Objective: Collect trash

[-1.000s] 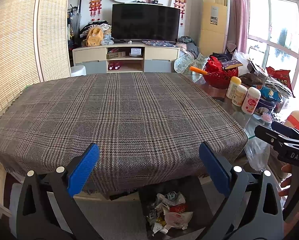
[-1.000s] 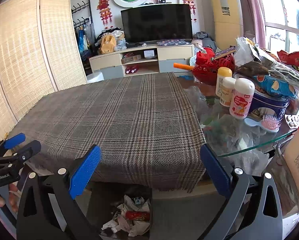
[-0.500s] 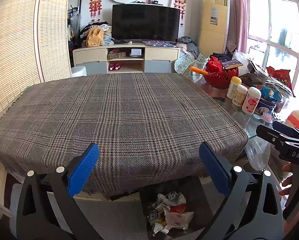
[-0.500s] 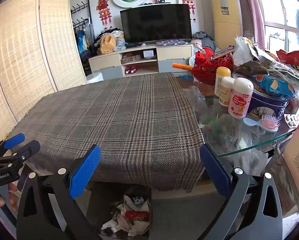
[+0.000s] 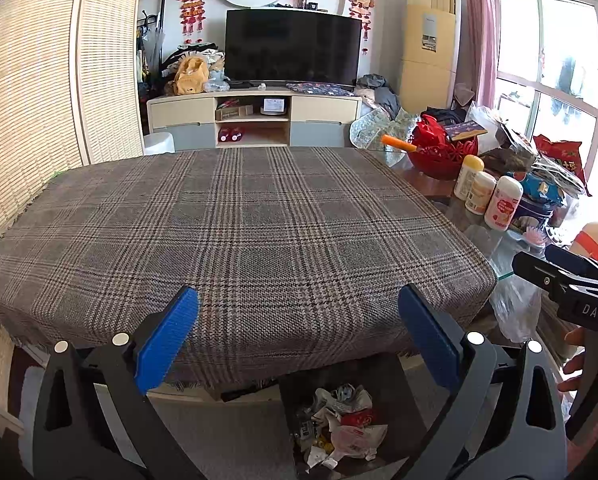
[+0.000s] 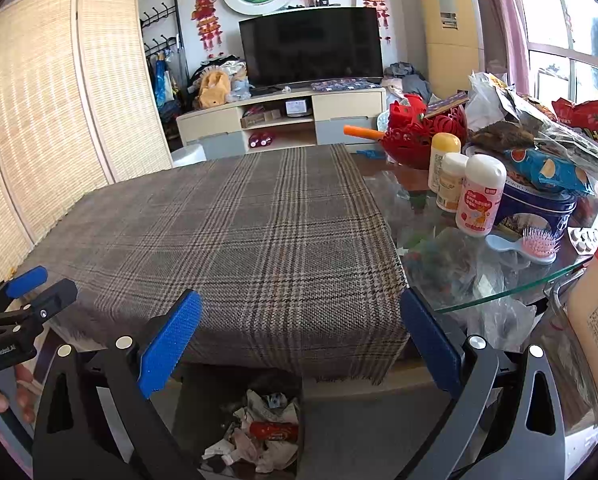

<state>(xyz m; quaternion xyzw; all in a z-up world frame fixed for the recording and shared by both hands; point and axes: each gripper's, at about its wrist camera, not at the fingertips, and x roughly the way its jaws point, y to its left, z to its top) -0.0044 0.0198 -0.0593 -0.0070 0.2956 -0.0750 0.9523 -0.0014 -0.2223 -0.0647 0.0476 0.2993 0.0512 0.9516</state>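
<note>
A dark bin (image 5: 395,376) on the floor below the table's near edge holds crumpled paper and wrappers (image 5: 339,428); it also shows in the right wrist view (image 6: 259,432). My left gripper (image 5: 299,328) is open and empty, held in front of the table edge above the bin. My right gripper (image 6: 299,328) is open and empty, a little to the right of the left one. Each gripper shows in the other's view, the right one (image 5: 571,280) and the left one (image 6: 23,300). The plaid tablecloth (image 5: 235,232) bears no loose trash that I can see.
The glass table part (image 6: 511,280) at the right carries bottles (image 6: 479,196), a blue tin (image 6: 539,204), a red basket (image 6: 423,132), snack bags and a pink hairbrush (image 6: 539,246). A TV stand (image 5: 255,120) stands behind. A woven screen (image 5: 39,80) is at the left.
</note>
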